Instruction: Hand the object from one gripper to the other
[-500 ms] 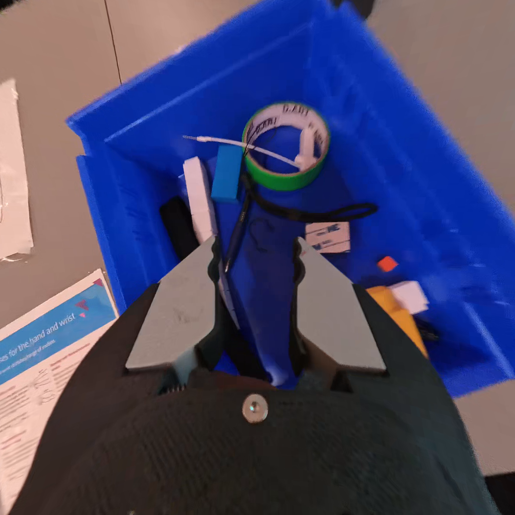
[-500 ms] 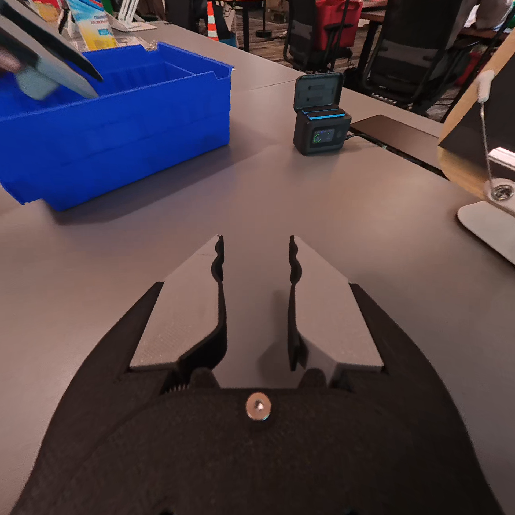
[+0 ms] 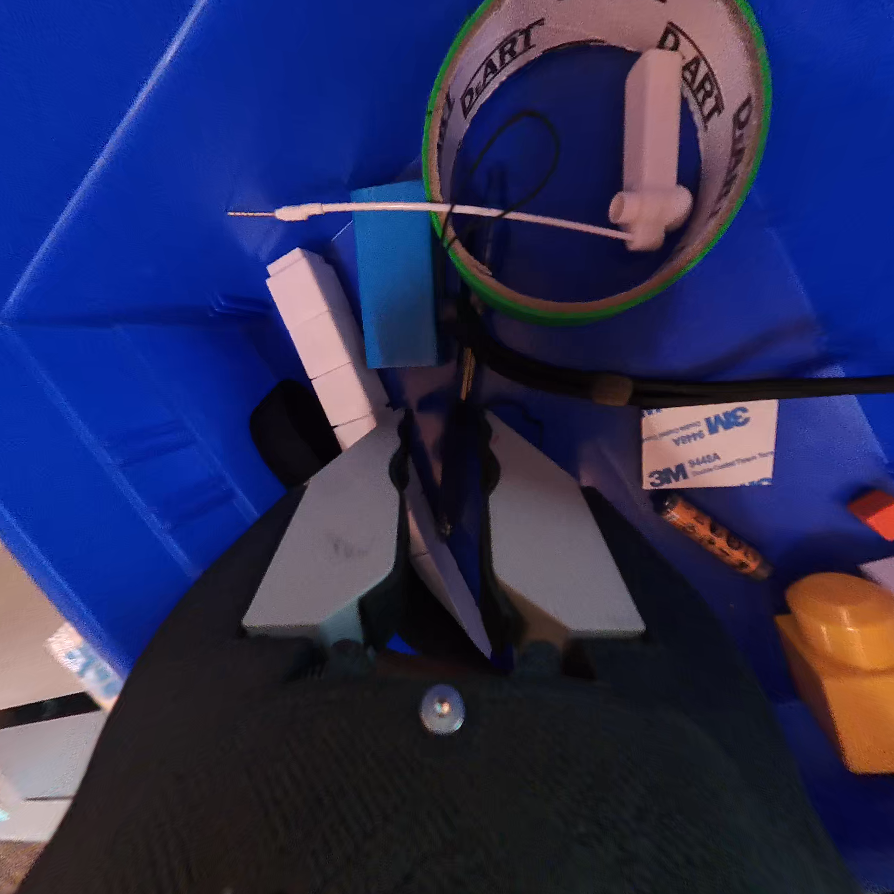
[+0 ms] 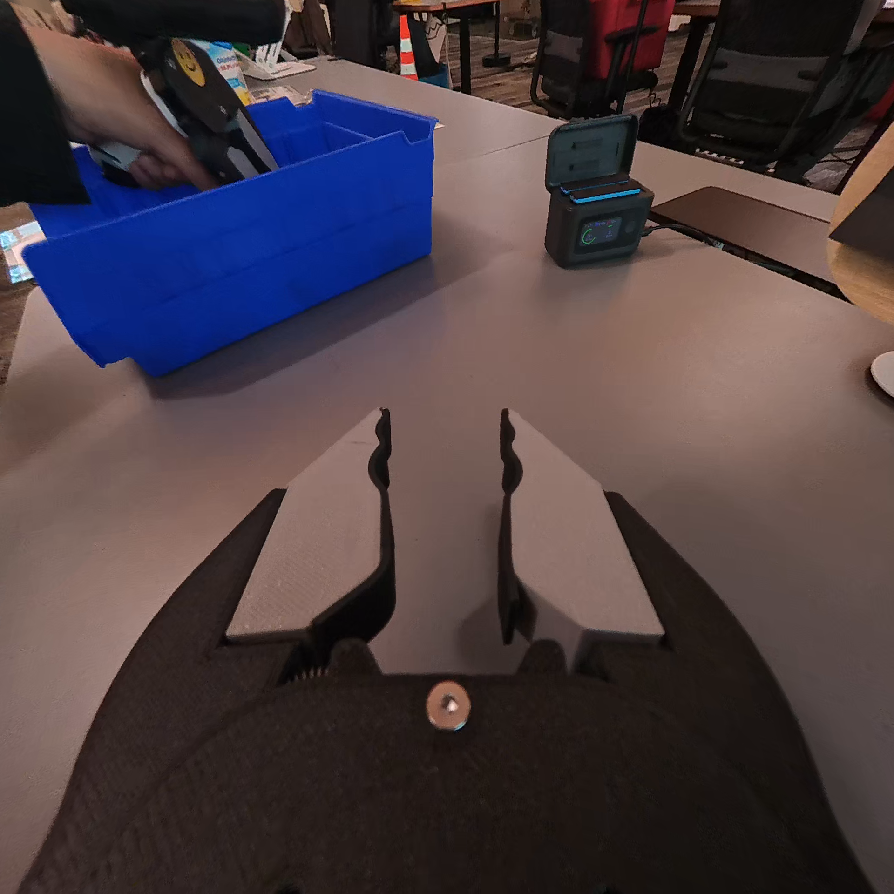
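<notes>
Left tool [image 3: 444,425] sits low inside the blue bin [image 3: 145,242], jaws narrowly parted around a thin black probe [image 3: 459,435] (contact cannot be confirmed); a green tape roll [image 3: 600,309] lies just beyond. Right tool [image 4: 442,411] hovers over the grey tabletop [image 4: 629,387], jaws apart and empty.

Dim, bluish light inside the bin [image 3: 145,242], soft blur at the edges; the counter [image 4: 629,435] brighter, shadow pooling under the bin's near side.

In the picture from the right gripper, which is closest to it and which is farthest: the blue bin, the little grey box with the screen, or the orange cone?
From the right gripper:
1. Blue bin, ahead on the left.
2. Grey box with the screen, ahead on the right; nearly as close, so hard to call.
3. Orange cone, far back, beyond the table.
</notes>
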Tool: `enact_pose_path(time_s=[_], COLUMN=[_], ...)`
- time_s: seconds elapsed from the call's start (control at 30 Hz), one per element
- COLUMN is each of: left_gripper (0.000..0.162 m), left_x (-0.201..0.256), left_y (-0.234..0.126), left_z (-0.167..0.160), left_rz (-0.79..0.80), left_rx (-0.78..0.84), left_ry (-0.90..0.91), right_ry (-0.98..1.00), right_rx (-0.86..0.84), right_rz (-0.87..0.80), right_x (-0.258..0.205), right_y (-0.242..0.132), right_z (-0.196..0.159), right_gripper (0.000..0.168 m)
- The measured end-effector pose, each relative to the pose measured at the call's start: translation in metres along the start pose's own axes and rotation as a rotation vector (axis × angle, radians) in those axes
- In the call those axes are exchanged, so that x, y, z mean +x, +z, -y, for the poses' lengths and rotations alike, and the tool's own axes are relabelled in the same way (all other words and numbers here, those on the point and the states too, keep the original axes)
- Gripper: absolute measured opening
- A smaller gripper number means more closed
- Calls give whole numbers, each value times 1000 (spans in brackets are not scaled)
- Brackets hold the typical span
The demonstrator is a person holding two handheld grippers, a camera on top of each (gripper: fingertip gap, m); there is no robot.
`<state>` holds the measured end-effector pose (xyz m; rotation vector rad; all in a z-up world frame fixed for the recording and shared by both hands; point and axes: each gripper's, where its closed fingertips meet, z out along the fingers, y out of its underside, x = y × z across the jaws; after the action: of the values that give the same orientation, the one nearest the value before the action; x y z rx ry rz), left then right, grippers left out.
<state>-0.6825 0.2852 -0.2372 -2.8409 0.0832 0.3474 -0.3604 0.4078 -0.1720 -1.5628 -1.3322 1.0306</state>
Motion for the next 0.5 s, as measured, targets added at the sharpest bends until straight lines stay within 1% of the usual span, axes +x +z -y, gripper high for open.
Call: enact_pose_path(time_s=[0.07, 0.13, 0.17, 0.27, 0.37, 0.43, 0.5], left_gripper=[10, 10, 9, 9, 9, 9, 8], left_x=[8, 8, 9, 6, 12, 7, -6], left_y=[1, 1, 0, -8, -30, -47, -64], left_z=[-1, -3, -5, -14, -18, -23, -28], left_rz=[-79, -85, -76, 32, 100, 186, 306], left_rx=[3, 8, -1, -50, -50, -55, -66], left_ry=[-55, -83, -50, 57, 149, 202, 256], right_ry=[8, 21, 29, 41, 42, 33, 23], right_rx=[7, 13, 16, 24, 29, 32, 31], right_rz=[10, 27, 36, 59, 74, 77, 78], right_x=[-1, -4, -5, -9, -14, -16, -18], right_y=[-1, -1, -1, -2, -3, -3, -4], right_z=[2, 3, 4, 5, 7, 8, 8], right_gripper=[41, 41, 41, 40, 39, 39, 38])
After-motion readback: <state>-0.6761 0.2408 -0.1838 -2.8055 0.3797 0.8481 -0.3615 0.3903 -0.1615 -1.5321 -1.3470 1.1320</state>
